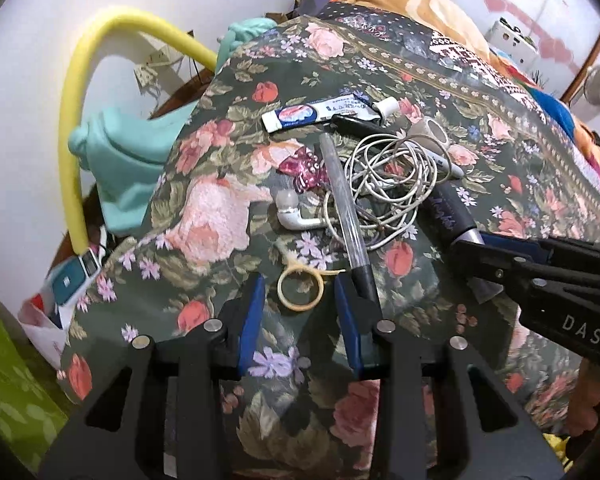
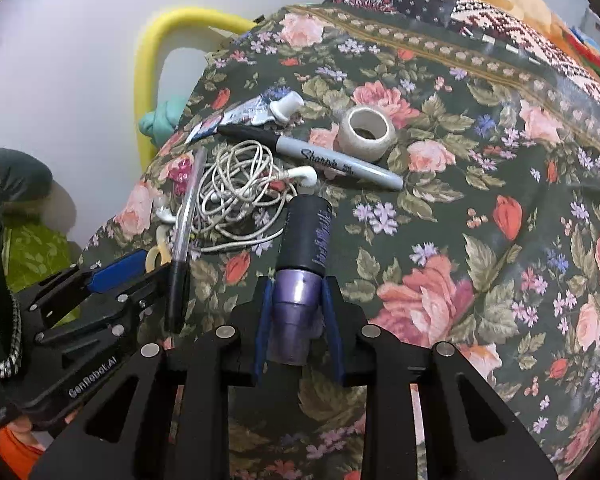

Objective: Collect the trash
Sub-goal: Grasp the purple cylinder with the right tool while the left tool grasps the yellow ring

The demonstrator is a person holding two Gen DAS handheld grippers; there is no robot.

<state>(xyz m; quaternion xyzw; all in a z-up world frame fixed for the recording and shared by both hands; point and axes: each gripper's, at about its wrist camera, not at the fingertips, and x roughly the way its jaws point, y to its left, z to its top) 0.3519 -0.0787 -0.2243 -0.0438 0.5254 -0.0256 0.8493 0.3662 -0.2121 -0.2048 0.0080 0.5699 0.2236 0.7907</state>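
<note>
My right gripper (image 2: 298, 312) clamps the purple tube's (image 2: 300, 264) tapered cap: rigid, light, slick plastic. My left gripper (image 1: 300, 304) stands open around the limp elastic ring (image 1: 300, 289), best pinched across its band.

A bed with a floral cover (image 2: 480, 208) carries a small heap ahead of the fingers: toothpaste tube (image 1: 320, 114), marker (image 2: 336, 162), tape roll (image 2: 366, 132), tangled earphones (image 1: 388, 184), clear pen (image 1: 346, 216), pink wrapper (image 1: 302, 168), purple bottle (image 2: 304, 248) and rubber ring (image 1: 300, 290).
</note>
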